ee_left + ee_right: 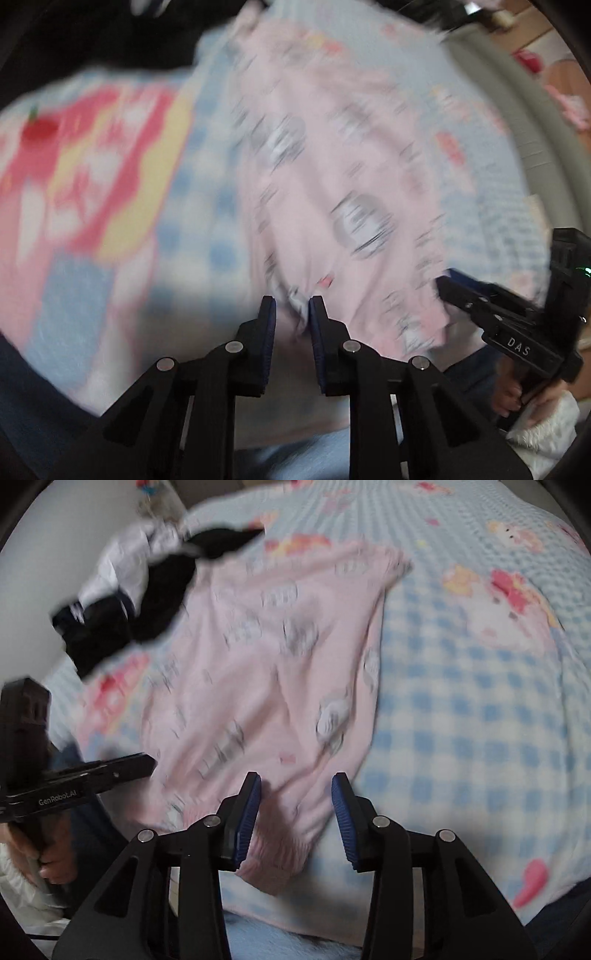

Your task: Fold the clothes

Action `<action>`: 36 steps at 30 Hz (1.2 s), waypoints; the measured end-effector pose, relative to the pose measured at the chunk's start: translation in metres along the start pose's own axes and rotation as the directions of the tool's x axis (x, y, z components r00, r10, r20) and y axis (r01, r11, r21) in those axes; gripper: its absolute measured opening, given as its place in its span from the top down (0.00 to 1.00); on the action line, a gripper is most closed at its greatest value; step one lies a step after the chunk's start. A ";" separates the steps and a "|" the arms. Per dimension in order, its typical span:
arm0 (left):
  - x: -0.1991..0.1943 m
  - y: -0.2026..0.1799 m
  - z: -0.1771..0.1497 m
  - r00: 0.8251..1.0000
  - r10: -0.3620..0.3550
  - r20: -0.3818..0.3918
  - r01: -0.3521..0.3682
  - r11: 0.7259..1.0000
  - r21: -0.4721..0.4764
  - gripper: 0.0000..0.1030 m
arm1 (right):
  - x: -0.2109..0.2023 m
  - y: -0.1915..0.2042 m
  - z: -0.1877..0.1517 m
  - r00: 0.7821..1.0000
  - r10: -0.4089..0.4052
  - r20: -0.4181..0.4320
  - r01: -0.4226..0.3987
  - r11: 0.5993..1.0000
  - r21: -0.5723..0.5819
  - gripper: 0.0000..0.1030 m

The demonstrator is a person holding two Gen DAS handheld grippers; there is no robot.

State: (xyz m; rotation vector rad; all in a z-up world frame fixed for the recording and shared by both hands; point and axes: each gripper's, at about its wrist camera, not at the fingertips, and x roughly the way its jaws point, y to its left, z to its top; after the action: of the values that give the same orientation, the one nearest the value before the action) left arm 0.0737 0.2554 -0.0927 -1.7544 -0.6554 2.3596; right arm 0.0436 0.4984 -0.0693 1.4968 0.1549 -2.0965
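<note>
We see the pink printed garment (258, 672) spread loosely on the bed, its ribbed hem nearest us and wrinkles running up its middle. Our left gripper (291, 314) stands narrow with a bunch of the pink cloth pinched between its fingers. Our right gripper (295, 794) stands wide, its fingers either side of the hem, gripping nothing.

The risk, we judge, is a one-sided pull: with only the left corner held, lifting could drag the garment askew, or the thin pinch could slip free. Both views are blurred, so edges are hard to place.

The blue checked blanket (461, 709) is soft and yielding. A dark clothes heap (140, 602) touches the garment's far edge and could snag.
</note>
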 end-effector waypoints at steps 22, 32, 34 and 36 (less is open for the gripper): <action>0.012 0.004 -0.027 0.965 -0.257 -0.051 0.250 0.961 -0.116 0.58 | 0.005 -0.023 -0.021 0.991 0.137 0.005 -0.136 0.978 0.160 0.54; -0.011 -0.013 -0.038 0.957 -0.290 -0.007 0.290 0.956 -0.052 0.86 | -0.021 0.000 -0.024 0.993 0.110 0.038 -0.110 0.994 0.001 0.87; -0.023 -0.016 -0.041 0.954 -0.299 0.008 0.299 0.954 -0.026 0.87 | -0.031 -0.003 -0.027 0.988 0.148 0.044 -0.149 0.989 0.013 0.89; -0.035 -0.019 -0.045 0.951 -0.308 0.022 0.308 0.951 0.000 0.87 | -0.042 -0.004 -0.033 0.983 0.178 0.038 -0.178 0.984 0.012 0.89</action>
State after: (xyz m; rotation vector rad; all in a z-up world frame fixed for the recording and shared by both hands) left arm 0.1238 0.2722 -0.0645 -1.5007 -0.8673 2.1673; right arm 0.0790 0.5301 -0.0447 1.4247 -0.0090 -1.9848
